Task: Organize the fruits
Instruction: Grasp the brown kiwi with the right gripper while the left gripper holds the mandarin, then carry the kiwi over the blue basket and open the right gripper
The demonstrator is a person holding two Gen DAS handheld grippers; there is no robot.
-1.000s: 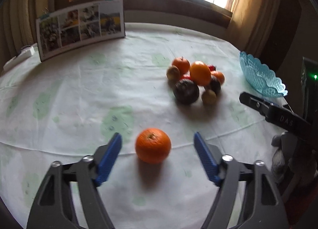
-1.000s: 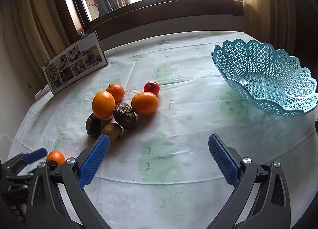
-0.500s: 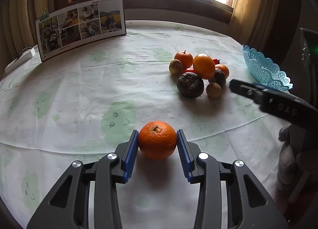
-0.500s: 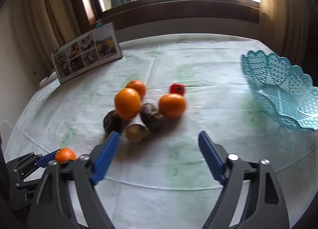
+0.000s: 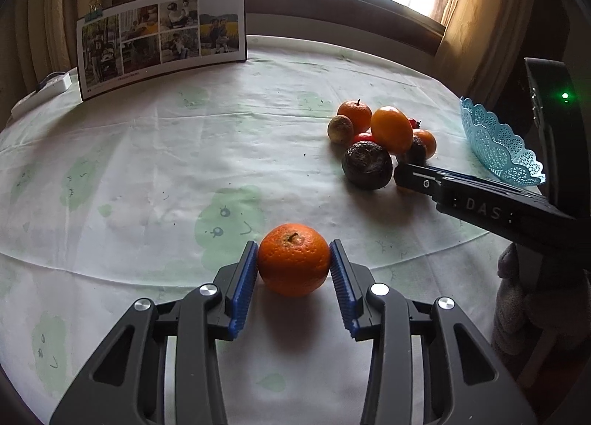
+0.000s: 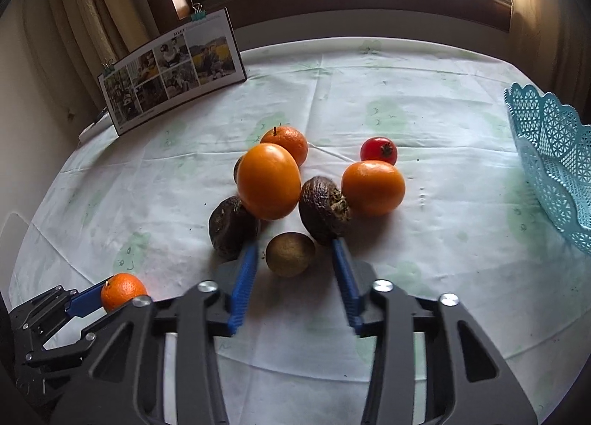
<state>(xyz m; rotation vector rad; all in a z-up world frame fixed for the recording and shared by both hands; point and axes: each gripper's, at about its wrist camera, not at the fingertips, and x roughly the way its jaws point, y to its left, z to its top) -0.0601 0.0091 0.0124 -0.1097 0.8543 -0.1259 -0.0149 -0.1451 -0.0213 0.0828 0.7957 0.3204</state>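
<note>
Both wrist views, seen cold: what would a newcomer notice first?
The orange clamped between the blue pads of the left gripper near the table's front edge stands out first. Next comes the pile of fruit mid-table, where the right gripper, its jaws just closing, straddles a small brown fruit without visibly touching it. The empty turquoise basket waits at the far right.

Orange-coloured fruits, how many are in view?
4. One orange clamped in the left gripper; three in the pile: stemmed tangerine at back, big smooth fruit, round fruit by the red fruit. More may be hidden.
</note>
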